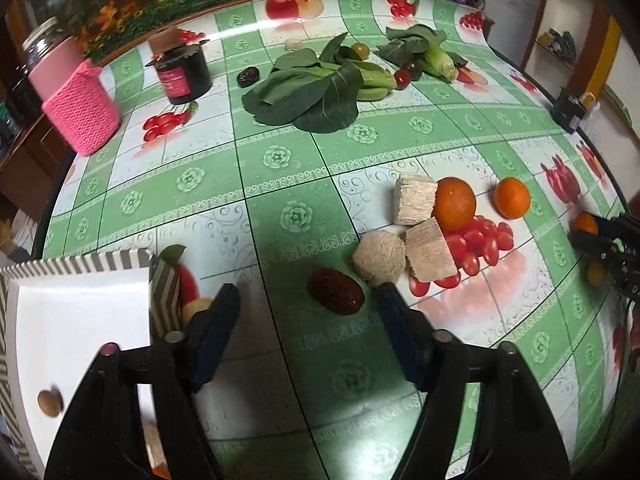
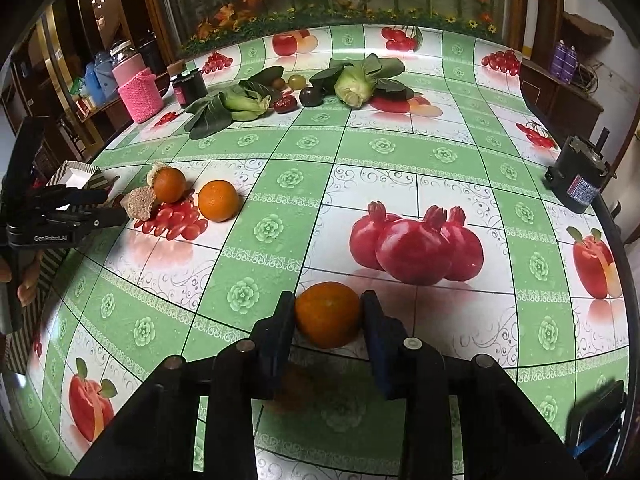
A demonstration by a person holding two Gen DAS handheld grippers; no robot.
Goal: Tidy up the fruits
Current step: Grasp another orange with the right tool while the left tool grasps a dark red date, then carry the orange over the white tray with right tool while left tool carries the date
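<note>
My right gripper (image 2: 328, 312) is shut on an orange (image 2: 328, 314) and holds it just above the tablecloth; it also shows at the far right of the left wrist view (image 1: 588, 236). My left gripper (image 1: 308, 300) is open and empty, with a dark red date (image 1: 336, 296) on the cloth between its fingertips. Two more oranges (image 1: 455, 203) (image 1: 511, 197) lie beyond it beside three beige blocks (image 1: 414, 199). A white striped-rim tray (image 1: 76, 308) stands at the left and holds a small brown fruit (image 1: 50, 402).
Leafy greens (image 1: 308, 88), small tomatoes and a dark plum lie at the far side. A black jar (image 1: 184, 72) and a pink knit-sleeved jar (image 1: 76, 100) stand far left. A black motor (image 2: 576, 176) sits at the right table edge.
</note>
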